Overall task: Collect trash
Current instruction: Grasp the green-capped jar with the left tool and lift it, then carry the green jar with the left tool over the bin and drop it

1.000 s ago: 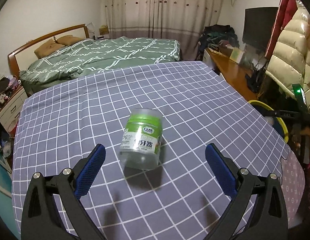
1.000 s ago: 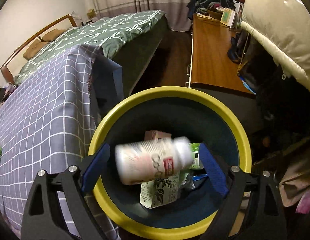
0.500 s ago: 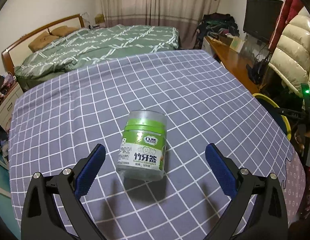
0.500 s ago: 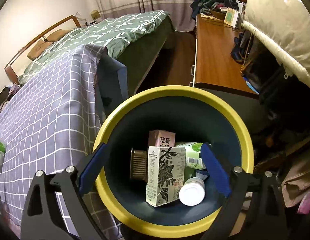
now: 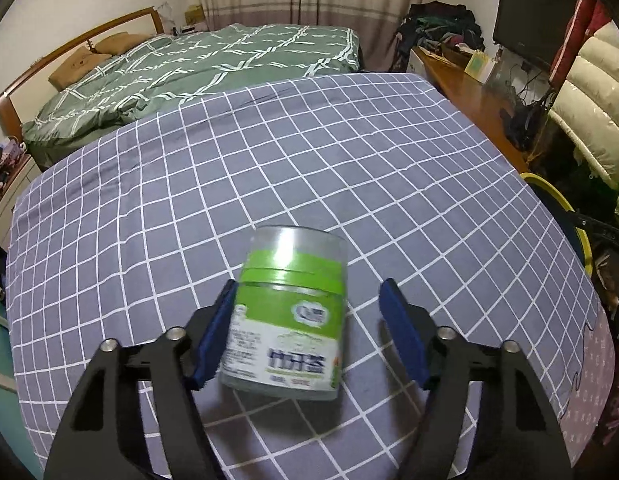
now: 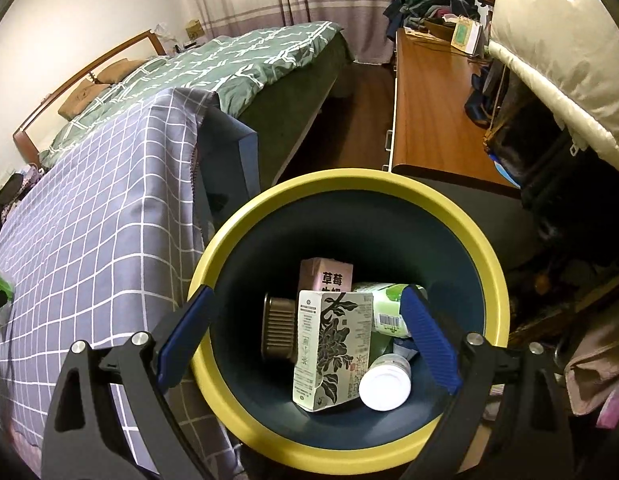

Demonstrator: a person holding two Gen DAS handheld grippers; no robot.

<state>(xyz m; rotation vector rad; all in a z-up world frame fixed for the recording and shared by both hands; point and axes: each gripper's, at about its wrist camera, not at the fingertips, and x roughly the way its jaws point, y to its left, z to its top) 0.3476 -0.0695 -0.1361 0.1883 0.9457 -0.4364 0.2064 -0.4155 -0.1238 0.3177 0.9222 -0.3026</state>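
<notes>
Most of the collecting looks done: the yellow-rimmed bin (image 6: 494,280) already holds a pink carton (image 6: 326,276), a flowered carton (image 6: 333,344), a brown tin (image 6: 278,328), a green-labelled bottle (image 6: 385,308) and a white-capped bottle (image 6: 385,385), and the right gripper (image 6: 309,344) hangs above its mouth with its jaws spread and nothing between them. What is left, as far as the pictures show, is one piece — a clear plastic jar with a green label (image 5: 287,320) standing on the checked grey cloth (image 5: 269,152) that covers the table; no other trash shows on the cloth. The left gripper (image 5: 307,334) is at the jar and its jaws have just been closing, with the jar between them. The jar sits off-centre in the gap: the left blue pad (image 5: 217,332) lies right against the jar's side, perhaps touching it, while the right pad (image 5: 403,336) stands clearly apart from it, with cloth showing in between. So the jaws are partly closed but not yet pinching the jar, which is slightly blurred and leans a little. Judging by this, the grip still has to be finished, then the jar carried over to the bin, whose yellow rim peeks out past the table's right edge.
</notes>
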